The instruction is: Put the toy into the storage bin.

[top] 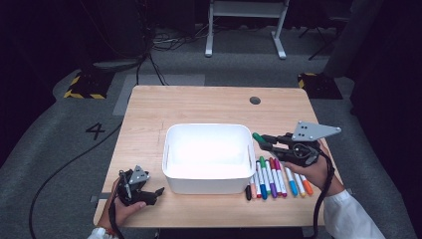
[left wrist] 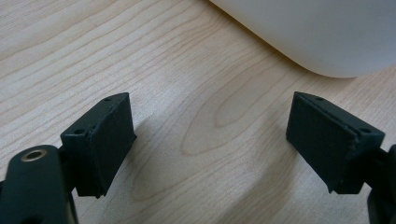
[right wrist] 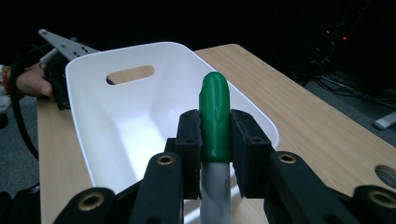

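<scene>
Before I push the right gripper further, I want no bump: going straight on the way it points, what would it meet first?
Most likely the white bin. The right gripper, shut on the green marker, points over its near rim toward the inside, though depth is unclear.

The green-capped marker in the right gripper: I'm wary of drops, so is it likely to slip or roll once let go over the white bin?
The green-capped marker looks rigid and light. The right gripper pinches it at its smooth rounded cap, so it might pivot or slide. Being round, it would probably roll on the white bin floor until a wall stops it.
</scene>
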Motion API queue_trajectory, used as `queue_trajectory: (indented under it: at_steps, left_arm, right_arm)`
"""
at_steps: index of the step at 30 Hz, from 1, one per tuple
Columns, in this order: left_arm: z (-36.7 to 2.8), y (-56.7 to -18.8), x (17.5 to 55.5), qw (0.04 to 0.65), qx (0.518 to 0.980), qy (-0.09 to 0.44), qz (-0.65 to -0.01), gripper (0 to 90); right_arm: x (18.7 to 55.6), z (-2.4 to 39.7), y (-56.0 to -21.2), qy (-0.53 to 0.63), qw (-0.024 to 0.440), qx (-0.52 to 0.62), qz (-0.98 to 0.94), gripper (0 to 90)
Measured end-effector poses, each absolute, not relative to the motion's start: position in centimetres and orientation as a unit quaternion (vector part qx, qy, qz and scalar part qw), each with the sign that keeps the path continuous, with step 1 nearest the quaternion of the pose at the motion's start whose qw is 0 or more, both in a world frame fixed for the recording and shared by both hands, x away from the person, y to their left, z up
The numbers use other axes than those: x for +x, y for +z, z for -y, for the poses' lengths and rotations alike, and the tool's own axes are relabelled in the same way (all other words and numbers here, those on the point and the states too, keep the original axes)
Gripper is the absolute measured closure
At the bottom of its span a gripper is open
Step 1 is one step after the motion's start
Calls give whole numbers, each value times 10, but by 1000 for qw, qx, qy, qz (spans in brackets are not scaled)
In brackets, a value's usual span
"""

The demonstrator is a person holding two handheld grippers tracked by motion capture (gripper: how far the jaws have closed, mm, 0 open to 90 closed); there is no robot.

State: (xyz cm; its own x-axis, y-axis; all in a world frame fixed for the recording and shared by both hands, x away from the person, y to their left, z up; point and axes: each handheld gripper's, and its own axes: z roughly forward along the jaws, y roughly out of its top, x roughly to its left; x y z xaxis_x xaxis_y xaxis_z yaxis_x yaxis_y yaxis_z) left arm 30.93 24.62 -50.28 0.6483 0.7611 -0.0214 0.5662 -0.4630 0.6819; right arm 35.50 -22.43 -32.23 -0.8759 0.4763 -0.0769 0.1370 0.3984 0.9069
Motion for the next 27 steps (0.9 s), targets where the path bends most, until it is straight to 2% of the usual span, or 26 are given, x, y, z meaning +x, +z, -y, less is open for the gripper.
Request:
queue_trajectory:
  at_steps: [14,27]
  left_arm:
    - [-246,-503,309,337,843,145,-394,153]
    - [-246,-503,310,336,844,145,-393,152]
  right_arm:
    - [359,169,-306,507,139,129,-841,746]
    - [369,129,-312,486,112,108,-860,746]
